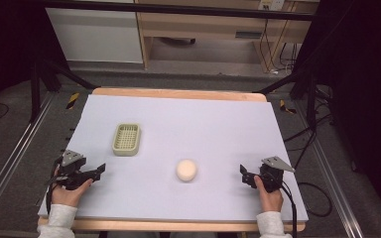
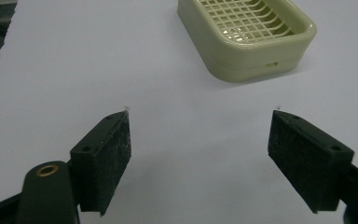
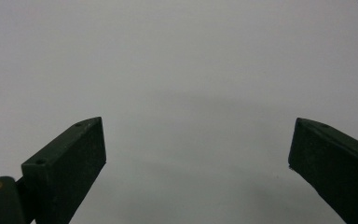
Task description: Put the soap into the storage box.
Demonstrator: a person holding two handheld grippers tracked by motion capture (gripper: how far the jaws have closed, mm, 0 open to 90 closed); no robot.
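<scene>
A pale green soap dish (image 1: 126, 139) with a grid bottom sits on the left half of the white table sheet (image 1: 188, 124). A round cream bar of soap (image 1: 186, 170) lies near the middle front. My left gripper (image 1: 98, 171) rests at the front left, held by a hand, jaws apart with nothing between them. From the left gripper view, the soap dish (image 2: 247, 35) stands ahead and to the right of the left gripper (image 2: 200, 135). At the front right, my right gripper (image 1: 244, 175) is open and empty; the right gripper (image 3: 198, 149) faces bare sheet.
The sheet covers a wooden table whose far edge (image 1: 178, 92) shows. Black frame legs and cables (image 1: 302, 144) stand beside the table on the floor. A wooden cabinet (image 1: 218, 29) is beyond.
</scene>
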